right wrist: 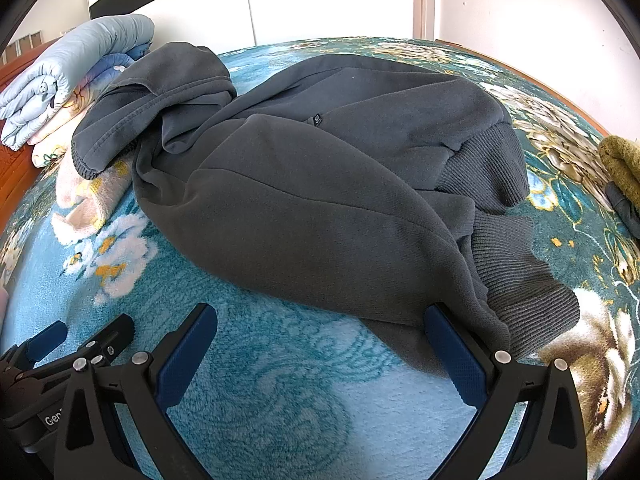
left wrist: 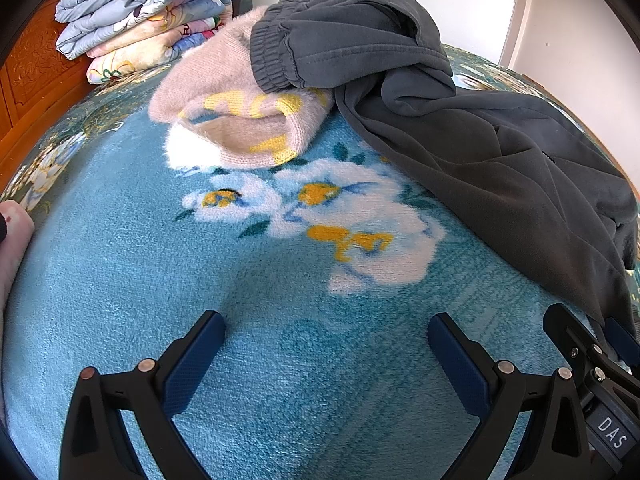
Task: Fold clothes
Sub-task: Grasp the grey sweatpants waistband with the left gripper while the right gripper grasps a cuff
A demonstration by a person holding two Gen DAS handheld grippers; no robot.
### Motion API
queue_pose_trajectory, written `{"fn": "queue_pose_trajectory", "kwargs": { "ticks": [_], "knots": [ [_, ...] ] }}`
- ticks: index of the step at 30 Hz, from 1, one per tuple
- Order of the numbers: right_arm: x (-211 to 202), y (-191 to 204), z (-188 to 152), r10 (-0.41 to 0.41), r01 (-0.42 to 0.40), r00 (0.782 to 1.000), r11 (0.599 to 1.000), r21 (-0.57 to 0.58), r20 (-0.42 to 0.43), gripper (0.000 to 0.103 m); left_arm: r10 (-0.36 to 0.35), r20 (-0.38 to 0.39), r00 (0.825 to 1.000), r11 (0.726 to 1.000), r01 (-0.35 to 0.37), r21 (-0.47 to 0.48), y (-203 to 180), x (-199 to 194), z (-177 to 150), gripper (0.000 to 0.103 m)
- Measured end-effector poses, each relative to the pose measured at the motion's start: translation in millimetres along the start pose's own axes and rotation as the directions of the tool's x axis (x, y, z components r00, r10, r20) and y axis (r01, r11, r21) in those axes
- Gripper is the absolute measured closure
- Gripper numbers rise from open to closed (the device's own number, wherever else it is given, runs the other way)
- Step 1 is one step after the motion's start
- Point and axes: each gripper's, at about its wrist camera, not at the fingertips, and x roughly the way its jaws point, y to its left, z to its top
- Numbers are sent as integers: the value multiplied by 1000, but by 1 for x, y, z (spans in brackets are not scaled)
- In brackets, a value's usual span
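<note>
While both pairs of jaws stand wide apart with nothing between them, we see free blue blanket point(left wrist: 132, 280) under and in front of the left gripper point(left wrist: 326, 360), up to the pink sweater point(left wrist: 240, 112). On the far left of this view a wooden headboard point(left wrist: 28, 92) closes the bed, and a pile of folded quilts point(left wrist: 152, 12) leans against it. In the right wrist view the edge of the bed runs behind the clothes on the right side, with a white wall point(right wrist: 540, 20) after it, and an olive cloth point(right wrist: 622, 164) lies near that edge.

The gray hoodie point(right wrist: 320, 184) lies on the blanket in front of the right gripper point(right wrist: 320, 356). Its near hem reaches the right finger of this gripper and seems to touch it; the left finger is over bare blanket. In the left wrist view the hoodie is to the right, well apart from the left jaws.

The hoodie is not folded. It lies crumpled, with a sleeve over the body, ribbed cuffs at the right, and the hood thrown over the pink sweater.
</note>
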Motion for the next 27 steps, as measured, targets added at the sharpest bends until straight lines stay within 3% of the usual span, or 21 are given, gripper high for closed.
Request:
{"fn": "queue_pose_trajectory", "kwargs": {
  "ticks": [10, 14, 19, 22, 25, 27],
  "knots": [
    [1, 0, 1, -5, 5, 1000, 1000, -7, -7, 0, 6, -1, 1000, 1000, -6, -7, 4, -4, 1, 0],
    [4, 7, 1, -44, 43, 999, 998, -40, -28, 0, 23, 51, 998, 995, -18, -103, 37, -19, 8, 0],
    [7, 16, 3, -96, 92, 994, 993, -80, -42, 0, 0, 122, 992, 970, 30, -242, 89, -34, 15, 0],
    [6, 16, 4, -98, 93, 994, 992, -86, -54, 0, -28, 152, 988, 967, 66, -248, 99, -41, 17, 0],
    [1, 18, 6, -101, 94, 993, 990, -100, -68, 0, -98, 197, 976, 958, 146, -246, 102, -48, 19, 0],
    [-16, 25, 3, -26, 26, 1000, 992, -126, 3, 0, -129, 218, 967, 956, 180, -233, 103, -54, 21, 0]
  ]
}}
